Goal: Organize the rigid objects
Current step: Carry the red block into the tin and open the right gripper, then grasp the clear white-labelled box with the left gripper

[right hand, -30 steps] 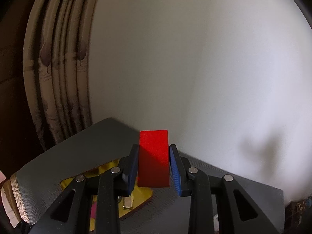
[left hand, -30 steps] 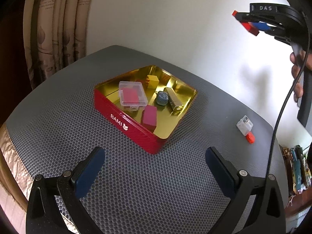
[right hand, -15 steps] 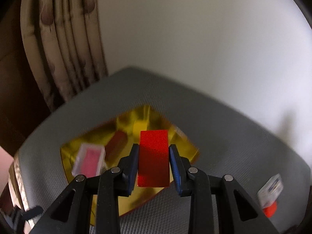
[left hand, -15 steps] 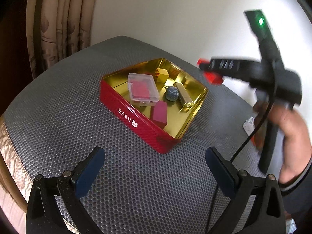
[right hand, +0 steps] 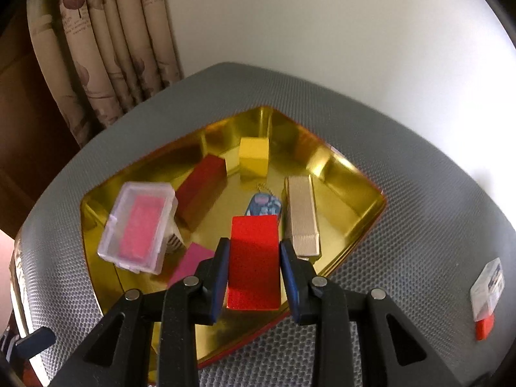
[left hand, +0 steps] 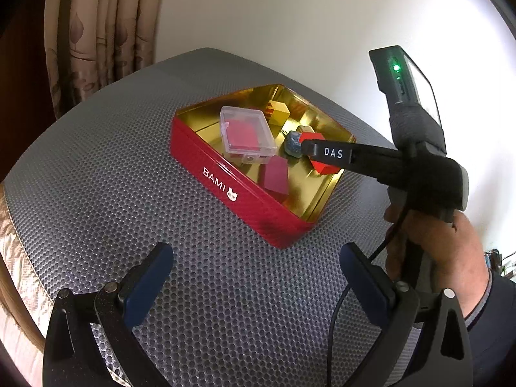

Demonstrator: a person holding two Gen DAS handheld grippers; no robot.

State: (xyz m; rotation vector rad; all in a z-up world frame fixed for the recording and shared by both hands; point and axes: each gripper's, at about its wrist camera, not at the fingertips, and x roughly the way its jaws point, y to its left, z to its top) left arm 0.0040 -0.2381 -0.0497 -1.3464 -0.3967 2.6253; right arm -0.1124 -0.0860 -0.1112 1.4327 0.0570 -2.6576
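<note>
curtain: beige, leaf print, hangs at far left behind the table
wall: plain white, behind the table
table: grey honeycomb mat covers the top
left gripper: we hold it low over the near mat, jaws spread wide, nothing between them
tin: red "BAMI" tin, gold inside, sits mid-table; holds clear case, dark red block, yellow block, gold bar
right gripper: we have it clamped on the red block, over the tin's right side; touching the floor or not, we can't tell
small clear box: on the mat right of the tin, red piece beside it
</note>
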